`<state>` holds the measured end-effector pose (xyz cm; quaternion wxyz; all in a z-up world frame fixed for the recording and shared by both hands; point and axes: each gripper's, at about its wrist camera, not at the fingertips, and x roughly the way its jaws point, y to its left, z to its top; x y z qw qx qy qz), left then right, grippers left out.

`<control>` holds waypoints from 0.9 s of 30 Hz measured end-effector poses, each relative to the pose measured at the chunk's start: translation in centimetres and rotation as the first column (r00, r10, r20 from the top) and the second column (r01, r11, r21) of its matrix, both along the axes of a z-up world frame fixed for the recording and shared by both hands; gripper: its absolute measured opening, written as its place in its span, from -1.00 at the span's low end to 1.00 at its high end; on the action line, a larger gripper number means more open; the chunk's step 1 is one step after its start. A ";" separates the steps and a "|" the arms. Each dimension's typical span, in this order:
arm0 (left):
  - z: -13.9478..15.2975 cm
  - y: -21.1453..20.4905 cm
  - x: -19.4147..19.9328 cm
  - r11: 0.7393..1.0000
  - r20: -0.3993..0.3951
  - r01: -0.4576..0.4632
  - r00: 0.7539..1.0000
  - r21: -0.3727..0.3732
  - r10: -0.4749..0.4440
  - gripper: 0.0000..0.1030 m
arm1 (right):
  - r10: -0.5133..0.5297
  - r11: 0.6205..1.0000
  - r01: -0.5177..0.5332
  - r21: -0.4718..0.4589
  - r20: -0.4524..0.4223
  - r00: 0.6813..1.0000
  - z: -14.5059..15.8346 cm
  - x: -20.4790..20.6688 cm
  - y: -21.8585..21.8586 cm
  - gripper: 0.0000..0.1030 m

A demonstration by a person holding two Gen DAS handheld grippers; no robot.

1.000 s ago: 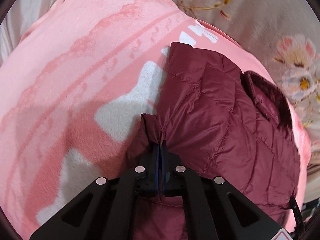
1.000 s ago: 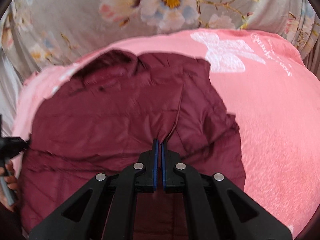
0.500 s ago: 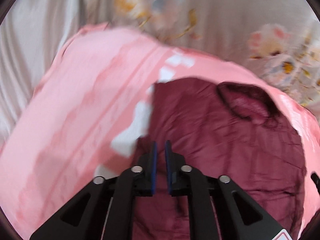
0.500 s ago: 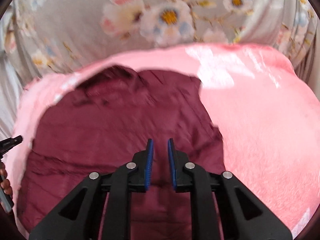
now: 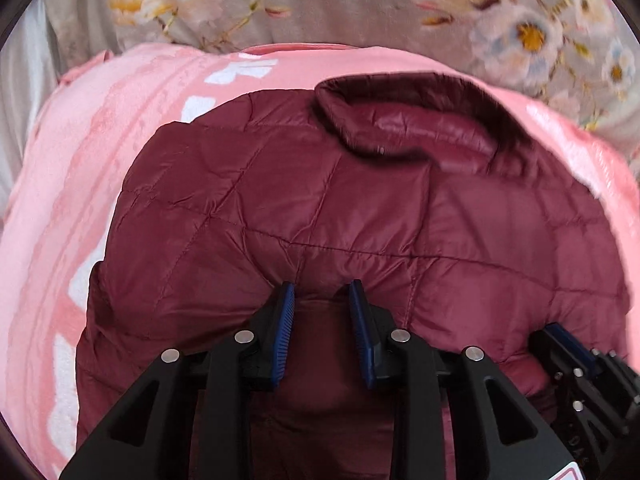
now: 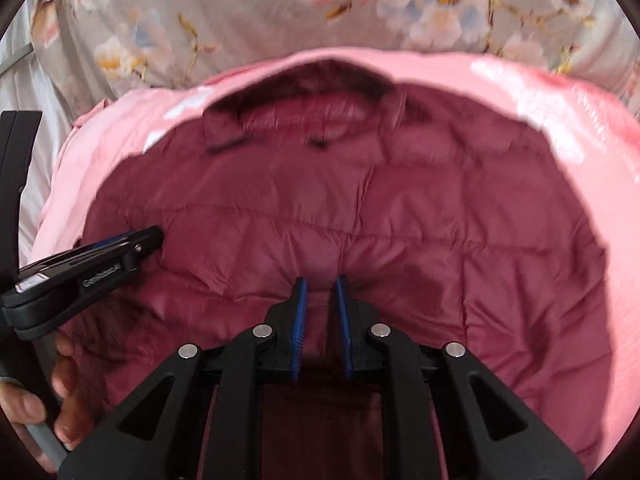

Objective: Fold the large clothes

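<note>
A maroon quilted jacket (image 5: pixel 320 200) lies spread on a pink blanket (image 5: pixel 60 200), its collar (image 5: pixel 412 120) at the far side. My left gripper (image 5: pixel 322 292) hovers over the jacket's near part. Its jaws are opening, and only jacket fabric lying beneath shows in the gap, with no pad pressing on it. In the right wrist view the same jacket (image 6: pixel 360 200) fills the middle, and my right gripper (image 6: pixel 321 284) stands over it with a narrow gap, holding nothing. The left gripper (image 6: pixel 154 238) shows at that view's left edge, with a hand (image 6: pixel 60 400) below it.
The pink blanket (image 6: pixel 600 160) rests on a grey floral bedsheet (image 5: pixel 360 0) that runs along the far side of both views (image 6: pixel 240 8). The right gripper's tip (image 5: pixel 560 336) shows at the lower right of the left wrist view, close beside the left one.
Both grippers were shut on jacket fabric a second ago; both have let go and opened. Both views have swung so that the jacket now lies centred, collar far.
</note>
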<state>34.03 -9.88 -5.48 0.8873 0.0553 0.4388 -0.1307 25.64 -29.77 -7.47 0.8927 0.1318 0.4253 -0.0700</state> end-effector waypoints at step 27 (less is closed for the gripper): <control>-1.6 -0.3 -1.9 0.998 0.112 -0.006 0.994 0.063 -0.001 -0.38 | -0.007 1.000 0.008 -0.029 0.030 1.000 -0.9 -0.3 0.3 -0.72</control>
